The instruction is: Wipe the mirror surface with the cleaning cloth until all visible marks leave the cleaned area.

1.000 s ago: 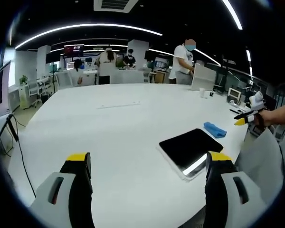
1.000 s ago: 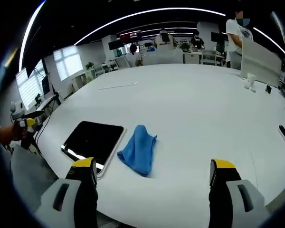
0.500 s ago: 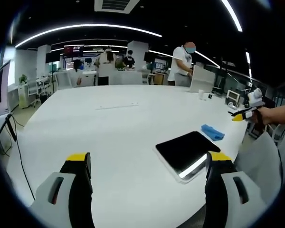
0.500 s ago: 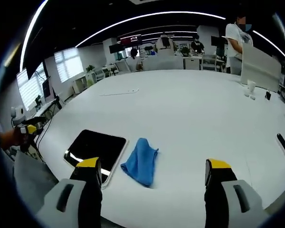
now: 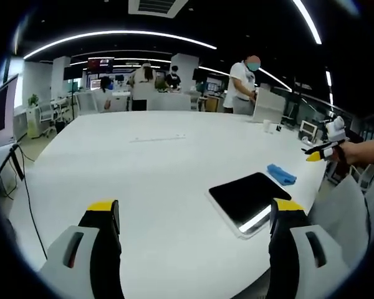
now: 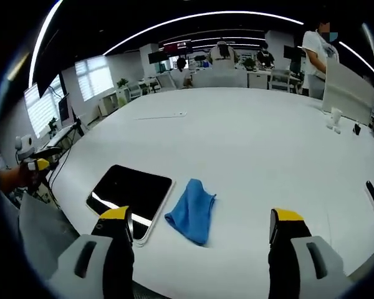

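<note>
The mirror lies flat on the white table, near the table's edge closest to the person, its dark face catching a bright streak of reflected ceiling light. The cleaning cloth sits crumpled just beside it, on the table and not on the glass; whether cloth and mirror frame touch is hard to tell. In the left gripper view the same pair appear: mirror low and to the right, cloth beyond it.

By my judgement the task is at its opening step: the cloth is not yet picked up and no wiping has begun. Marks on the mirror are too small to make out.

The right gripper hovers above the table with its jaws wide apart and empty; the cloth lies ahead between them, nearer the left jaw, whose tip overlaps the mirror's corner. The left gripper is likewise spread and empty, the mirror just inside its right jaw.

The next move likely calls for lowering the right gripper onto the cloth and pinching a fold
</note>
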`<act>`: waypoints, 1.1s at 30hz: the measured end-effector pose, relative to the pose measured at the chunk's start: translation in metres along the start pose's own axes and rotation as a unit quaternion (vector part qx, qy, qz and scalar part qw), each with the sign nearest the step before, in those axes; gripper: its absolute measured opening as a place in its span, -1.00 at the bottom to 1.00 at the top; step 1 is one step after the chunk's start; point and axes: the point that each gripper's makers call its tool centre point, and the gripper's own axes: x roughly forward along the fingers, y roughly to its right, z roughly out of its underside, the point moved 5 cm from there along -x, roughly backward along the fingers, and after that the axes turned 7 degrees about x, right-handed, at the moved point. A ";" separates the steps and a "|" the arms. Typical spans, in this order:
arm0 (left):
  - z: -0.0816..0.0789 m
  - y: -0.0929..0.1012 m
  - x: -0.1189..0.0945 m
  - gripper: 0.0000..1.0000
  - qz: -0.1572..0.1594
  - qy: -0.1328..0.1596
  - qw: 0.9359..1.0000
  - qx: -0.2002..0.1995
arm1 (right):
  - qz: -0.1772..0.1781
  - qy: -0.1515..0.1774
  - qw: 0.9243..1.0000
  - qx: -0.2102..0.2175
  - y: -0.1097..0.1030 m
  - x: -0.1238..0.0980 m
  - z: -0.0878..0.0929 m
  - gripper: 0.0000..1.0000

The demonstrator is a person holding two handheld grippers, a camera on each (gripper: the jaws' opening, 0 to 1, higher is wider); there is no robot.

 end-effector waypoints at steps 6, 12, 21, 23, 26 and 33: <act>0.005 0.010 0.001 0.98 0.007 -0.005 1.000 0.003 | -0.011 -0.020 1.000 -0.019 -0.017 0.017 -0.020 0.35; 0.009 0.012 0.002 0.98 0.013 -0.004 1.000 -0.008 | -0.004 -0.112 0.993 -0.034 -0.017 0.065 0.001 -0.09; 0.015 0.030 -0.003 0.98 0.020 -0.005 1.000 0.022 | 0.015 -0.196 0.980 -0.020 -0.012 0.101 0.035 -0.56; 0.019 0.030 -0.002 0.98 0.021 -0.008 1.000 0.021 | 0.021 -0.198 0.980 -0.026 -0.012 0.104 0.035 -0.70; 0.019 0.031 -0.004 0.98 0.019 -0.010 1.000 0.016 | 0.023 -0.197 0.980 -0.030 -0.013 0.107 0.031 -0.77; 0.021 0.040 -0.002 0.98 0.038 -0.011 0.999 0.019 | 0.034 -0.212 0.976 -0.032 -0.016 0.112 0.031 -0.93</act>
